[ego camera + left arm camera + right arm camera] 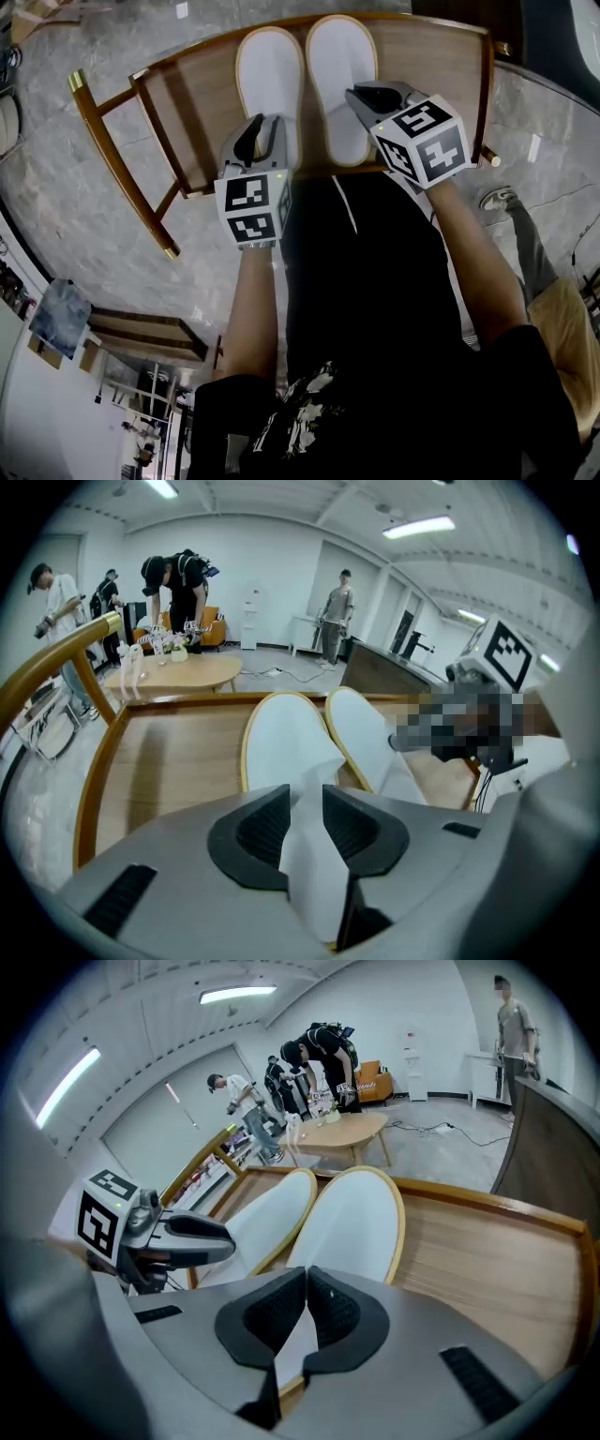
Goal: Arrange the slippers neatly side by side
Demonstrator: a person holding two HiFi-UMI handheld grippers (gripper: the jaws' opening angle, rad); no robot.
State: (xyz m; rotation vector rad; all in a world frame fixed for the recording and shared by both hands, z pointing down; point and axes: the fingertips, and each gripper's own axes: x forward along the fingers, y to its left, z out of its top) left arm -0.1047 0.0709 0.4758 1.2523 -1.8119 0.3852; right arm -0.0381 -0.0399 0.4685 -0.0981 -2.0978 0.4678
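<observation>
Two white slippers with tan rims lie side by side on a wooden table (427,66): the left slipper (269,70) (281,738) (267,1211) and the right slipper (339,61) (361,733) (354,1218). My left gripper (262,124) (306,803) is at the left slipper's near end. Its jaws stand apart, with a flap of that slipper's white fabric upright between them. My right gripper (364,94) (307,1296) hovers over the right slipper's near part, with its pads meeting at the tips. White slipper shows in the gap below them; I cannot tell whether any fabric is pinched.
The table has a raised wooden rim (94,761) and a curved wooden rail (103,141) on its left. Grey marble floor (56,187) surrounds it. Several people stand around a low round table (178,672) farther back. Someone's shoe (497,197) rests on the floor at the right.
</observation>
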